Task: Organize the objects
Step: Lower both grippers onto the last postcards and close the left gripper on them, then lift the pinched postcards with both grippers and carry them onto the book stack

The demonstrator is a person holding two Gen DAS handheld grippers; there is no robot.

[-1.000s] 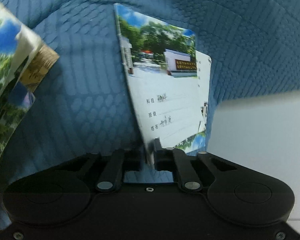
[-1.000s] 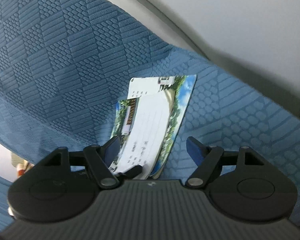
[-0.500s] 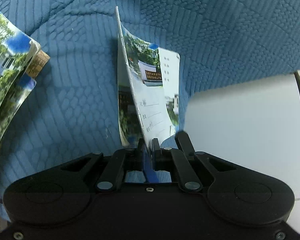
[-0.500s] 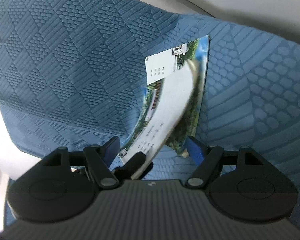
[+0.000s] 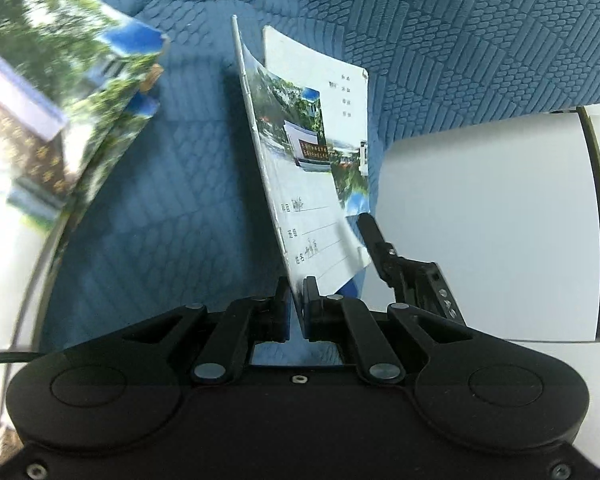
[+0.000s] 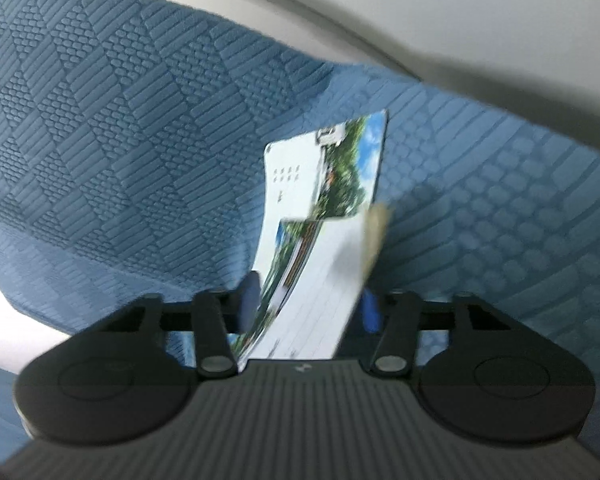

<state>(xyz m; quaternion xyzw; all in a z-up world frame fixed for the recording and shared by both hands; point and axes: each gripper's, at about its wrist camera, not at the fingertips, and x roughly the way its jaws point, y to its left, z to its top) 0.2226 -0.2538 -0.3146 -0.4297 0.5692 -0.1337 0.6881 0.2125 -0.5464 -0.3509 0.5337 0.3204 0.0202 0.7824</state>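
Observation:
My left gripper (image 5: 296, 288) is shut on the lower edge of two thin exercise books (image 5: 300, 168) with photo covers, held upright over the blue quilted cover (image 5: 440, 40). In the left wrist view a finger of the right gripper (image 5: 374, 236) touches the books' right edge. In the right wrist view the same books (image 6: 324, 216) stand between my right gripper's (image 6: 306, 304) blue pads, which sit apart on either side. Another stack of similar books (image 5: 60, 120) shows blurred at the left.
The blue textured cover (image 6: 120, 120) fills most of both views. A white surface (image 5: 492, 220) lies at the right in the left wrist view, and a white wall (image 6: 420, 8) behind the cover in the right wrist view.
The right gripper's jaws have narrowed around the books and its finger now shows beside them in the left wrist view. The books have tilted. The stack at the left has swung closer.

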